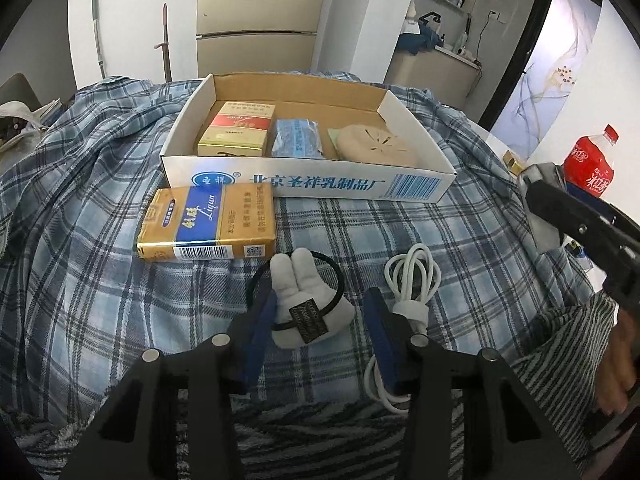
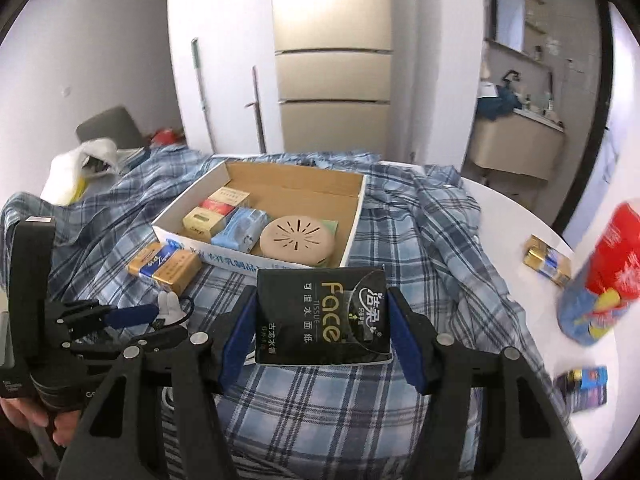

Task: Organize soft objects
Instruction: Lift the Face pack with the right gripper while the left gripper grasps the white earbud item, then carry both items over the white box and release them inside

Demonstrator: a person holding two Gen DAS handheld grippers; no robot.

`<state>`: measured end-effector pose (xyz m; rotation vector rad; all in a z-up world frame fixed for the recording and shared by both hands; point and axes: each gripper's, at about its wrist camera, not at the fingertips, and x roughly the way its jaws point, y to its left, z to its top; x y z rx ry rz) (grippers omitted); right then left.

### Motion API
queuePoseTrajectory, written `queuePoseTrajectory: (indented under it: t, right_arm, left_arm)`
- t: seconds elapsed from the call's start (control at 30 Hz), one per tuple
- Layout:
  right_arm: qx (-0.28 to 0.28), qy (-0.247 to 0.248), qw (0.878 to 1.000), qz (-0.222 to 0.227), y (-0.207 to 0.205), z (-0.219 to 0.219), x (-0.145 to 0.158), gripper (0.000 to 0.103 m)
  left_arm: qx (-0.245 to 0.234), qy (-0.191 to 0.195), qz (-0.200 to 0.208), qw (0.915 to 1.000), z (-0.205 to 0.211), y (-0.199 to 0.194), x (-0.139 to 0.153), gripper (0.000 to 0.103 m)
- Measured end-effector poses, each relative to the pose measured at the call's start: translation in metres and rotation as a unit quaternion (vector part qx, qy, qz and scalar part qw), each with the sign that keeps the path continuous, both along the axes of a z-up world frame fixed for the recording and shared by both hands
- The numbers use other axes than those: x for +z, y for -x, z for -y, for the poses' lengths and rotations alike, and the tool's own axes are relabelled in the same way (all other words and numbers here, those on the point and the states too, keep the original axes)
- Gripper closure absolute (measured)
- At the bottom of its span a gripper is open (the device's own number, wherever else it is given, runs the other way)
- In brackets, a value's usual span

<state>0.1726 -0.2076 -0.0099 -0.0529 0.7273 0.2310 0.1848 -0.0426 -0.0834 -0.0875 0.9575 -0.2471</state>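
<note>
A small white plush hair tie [image 1: 298, 300] with a black elastic loop lies on the plaid cloth [image 1: 100, 280]. My left gripper [image 1: 320, 298] straddles it with both blue pads down at the cloth. The left pad is against the plush and a slim gap shows at the right pad, so the jaws are open. My right gripper [image 2: 322, 298] is shut on a black "Face" tissue pack [image 2: 320, 316], held above the cloth in front of the cardboard box [image 2: 176, 236]. Seen from the right wrist, the left gripper [image 2: 136, 316] sits low at the left beside the hair tie [image 2: 168, 303].
The box [image 1: 308, 186] holds a red-and-gold carton [image 1: 236, 130], a blue tissue packet [image 1: 296, 138] and a beige round disc [image 1: 376, 146]. A yellow-blue carton [image 1: 208, 224] lies before it. A coiled white cable [image 1: 412, 276] lies right of the hair tie. A red bottle [image 1: 590, 164] stands right.
</note>
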Motion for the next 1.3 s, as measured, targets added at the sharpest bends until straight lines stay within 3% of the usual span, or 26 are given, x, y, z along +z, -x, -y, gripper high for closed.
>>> queuePoseTrajectory:
  t: [0.17,0.37,0.67,0.83,0.97,1.3]
  right_arm:
    - [-0.007,0.019,0.999,0.033,0.007,-0.006,-0.008,0.041]
    - [-0.002,0.008,0.999,0.046,0.011,-0.005,-0.012,0.041]
    - [-0.004,0.013,0.998,0.054,0.013,-0.007,-0.015,0.041]
    - [-0.022,0.031,0.998,0.056,0.018,-0.008,-0.006,0.041]
    - [-0.013,0.016,0.998,0.063,0.028,-0.006,0.006,0.041]
    - [-0.003,0.007,0.993,0.116,0.022,-0.011,0.056,0.041]
  left_arm:
    - [0.002,-0.004,-0.005,1.0,0.0,-0.002,-0.002,0.068]
    - [0.005,-0.001,0.009,1.0,-0.002,0.001,0.002,0.083]
    - [0.009,0.002,0.04,0.9991,-0.003,0.014,0.015,0.084]
    - [0.005,-0.016,0.077,0.9969,-0.001,0.032,0.039,0.084]
    - [-0.007,-0.022,0.101,0.9946,0.001,0.043,0.064,0.084]
    - [-0.03,-0.061,0.2,0.9774,0.003,0.042,0.129,0.084]
